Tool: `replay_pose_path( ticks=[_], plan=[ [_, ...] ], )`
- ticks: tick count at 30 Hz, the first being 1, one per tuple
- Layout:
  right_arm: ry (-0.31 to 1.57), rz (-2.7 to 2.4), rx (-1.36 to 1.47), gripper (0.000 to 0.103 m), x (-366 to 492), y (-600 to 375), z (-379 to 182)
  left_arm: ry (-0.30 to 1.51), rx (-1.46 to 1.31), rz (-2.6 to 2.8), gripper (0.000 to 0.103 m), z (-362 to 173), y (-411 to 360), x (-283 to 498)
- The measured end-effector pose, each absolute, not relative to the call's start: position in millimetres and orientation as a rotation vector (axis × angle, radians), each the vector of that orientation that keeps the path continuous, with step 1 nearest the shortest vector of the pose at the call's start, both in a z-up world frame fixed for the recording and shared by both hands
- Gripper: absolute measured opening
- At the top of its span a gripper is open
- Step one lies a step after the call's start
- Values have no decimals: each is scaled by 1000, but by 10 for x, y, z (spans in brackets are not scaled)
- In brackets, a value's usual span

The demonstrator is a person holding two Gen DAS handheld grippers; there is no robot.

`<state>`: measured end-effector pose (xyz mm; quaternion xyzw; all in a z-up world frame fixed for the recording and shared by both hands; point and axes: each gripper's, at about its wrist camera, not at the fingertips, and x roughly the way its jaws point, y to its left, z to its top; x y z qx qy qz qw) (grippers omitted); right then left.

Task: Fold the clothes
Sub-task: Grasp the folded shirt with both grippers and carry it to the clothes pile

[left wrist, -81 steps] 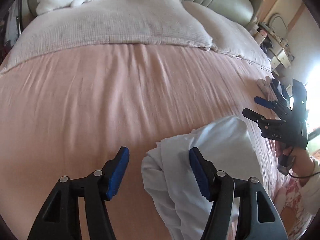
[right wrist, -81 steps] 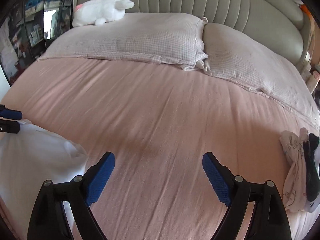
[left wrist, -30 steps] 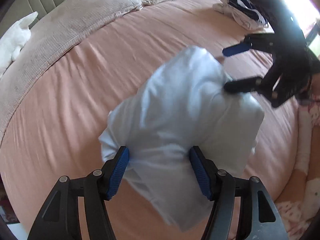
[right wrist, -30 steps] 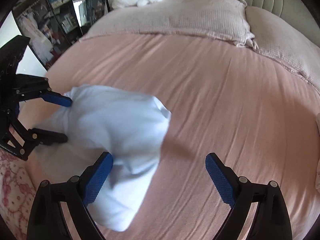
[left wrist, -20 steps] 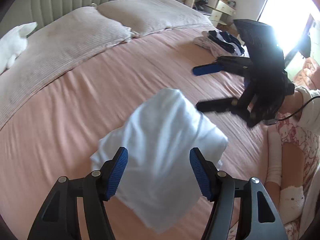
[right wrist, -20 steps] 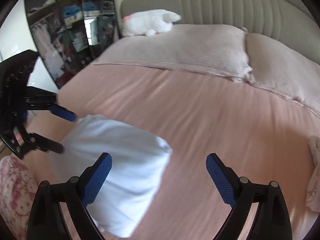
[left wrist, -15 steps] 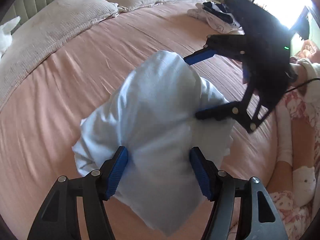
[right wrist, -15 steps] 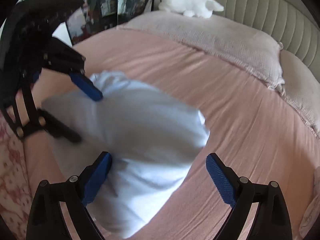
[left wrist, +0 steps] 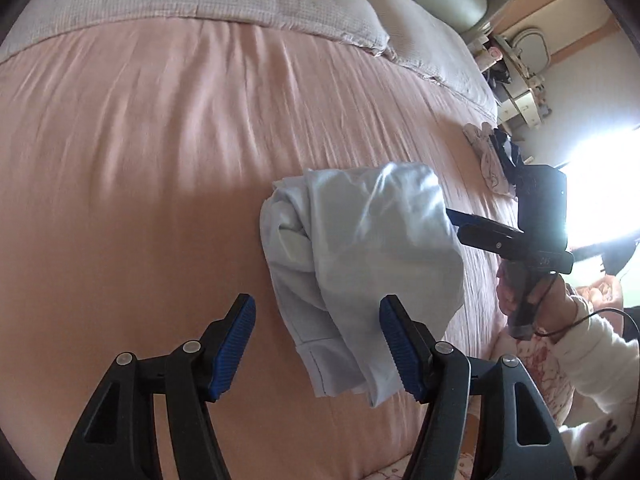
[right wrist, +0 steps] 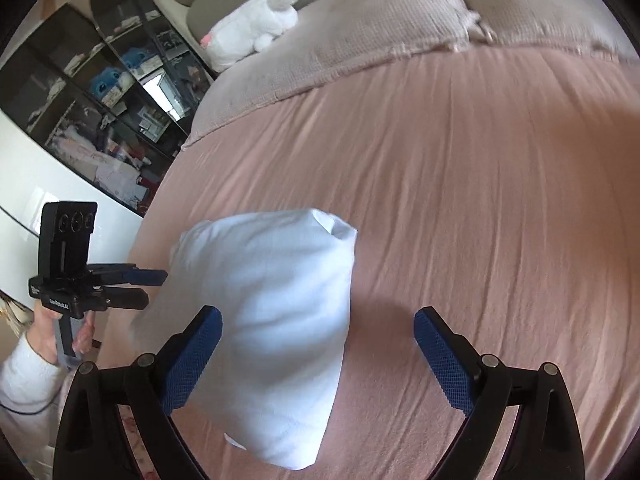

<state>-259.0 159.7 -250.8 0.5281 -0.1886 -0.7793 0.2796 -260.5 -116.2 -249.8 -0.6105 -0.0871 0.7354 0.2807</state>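
Two grippers flank a folded white garment [left wrist: 360, 248] lying on the pink bed sheet [left wrist: 140, 160] near the bed's front edge — the left gripper [left wrist: 316, 344] and the right gripper [right wrist: 316, 360] both released, jaws apart, nothing grasped, pads beside the cloth.
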Motion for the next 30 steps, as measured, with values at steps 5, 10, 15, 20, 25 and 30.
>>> replay_pose_path(
  ticks=[5,10,15,20,25,30],
  plan=[
    [-561,-2029,1447,98,-2607,1563,-2511,-398,-1693,1922,63,-2658,-1077,-2618],
    [-490,-2016,1466,94,-2495,1420,-2564,-349,-1731,1930,84,-2795,-838,-2526],
    [-353,-2061,1454,46,-2375,1286,-2527,-325,-1692,1976,52,-2734,-722,-2501],
    [-407,-2043,1436,37,-2384,1401,-2435,-389,-1611,2004,31,-2544,-773,-2427],
    [-392,-2063,1392,29,-2347,1509,-2229,-500,-1553,2009,29,-2398,-726,-2343],
    [-378,-2103,1367,29,-2242,1894,-1949,-474,-1471,2003,29,-2147,-327,-2297]
  ],
)
